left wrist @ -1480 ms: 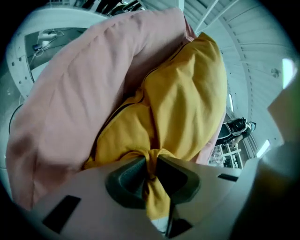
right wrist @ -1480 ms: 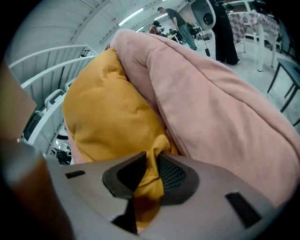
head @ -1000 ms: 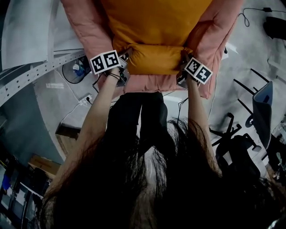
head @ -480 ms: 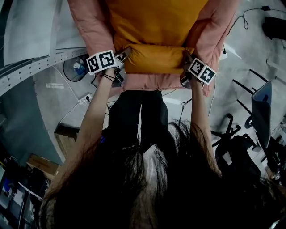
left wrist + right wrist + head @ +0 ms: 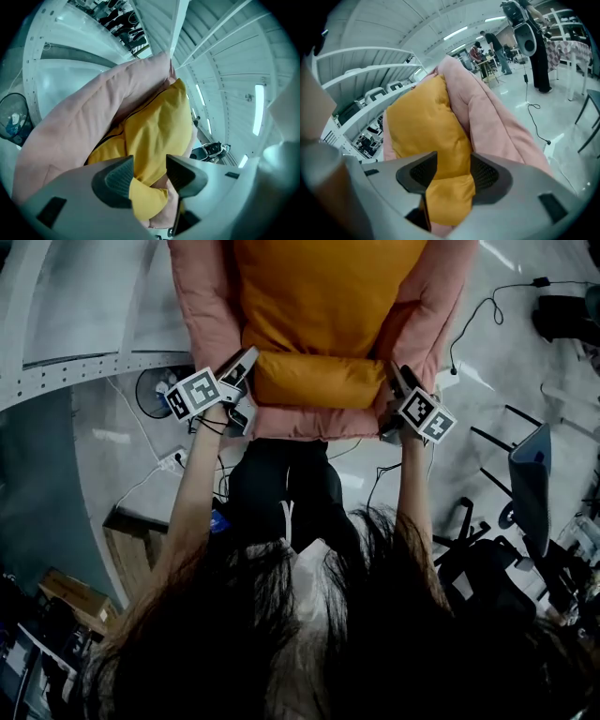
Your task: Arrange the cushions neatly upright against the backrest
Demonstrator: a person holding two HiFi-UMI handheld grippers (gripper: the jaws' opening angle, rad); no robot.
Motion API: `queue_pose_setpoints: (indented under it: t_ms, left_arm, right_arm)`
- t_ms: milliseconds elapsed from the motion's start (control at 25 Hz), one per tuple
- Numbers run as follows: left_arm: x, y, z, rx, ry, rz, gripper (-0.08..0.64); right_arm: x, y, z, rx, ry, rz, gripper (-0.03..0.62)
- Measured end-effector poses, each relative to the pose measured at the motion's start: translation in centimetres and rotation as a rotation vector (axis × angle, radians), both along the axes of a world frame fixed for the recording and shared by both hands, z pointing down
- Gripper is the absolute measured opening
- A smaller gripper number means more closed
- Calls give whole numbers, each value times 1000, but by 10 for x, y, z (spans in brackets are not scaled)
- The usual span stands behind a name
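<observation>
1. Your left tongs (image 5: 246, 381) stand spread at the near left corner of the yellow cushion (image 5: 323, 306). They have just been opening, and the corner fabric sits loose between the pads (no pinch).
2. Your right tongs (image 5: 389, 399) are spread at the near right corner. They have also just been opening, and yellow fabric fills the gap.
3. The yellow cushion lies on the pink cushion (image 5: 202, 296), with its near end folded into a roll between your two tongs.
4. The pink cushion rises along both sides of the yellow one.
</observation>
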State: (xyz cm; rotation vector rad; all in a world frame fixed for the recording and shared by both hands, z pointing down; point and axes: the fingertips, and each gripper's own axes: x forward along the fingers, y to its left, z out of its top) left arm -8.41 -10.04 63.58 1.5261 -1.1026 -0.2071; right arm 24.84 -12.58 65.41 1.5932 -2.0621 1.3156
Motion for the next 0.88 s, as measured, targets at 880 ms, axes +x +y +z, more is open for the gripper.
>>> queue_pose_setpoints:
  t_ms: [880]
  left_arm:
    - [134,75,-220,552,-397,258,198]
  right_arm:
    - [-32,119,-193,301,-83,-281,185]
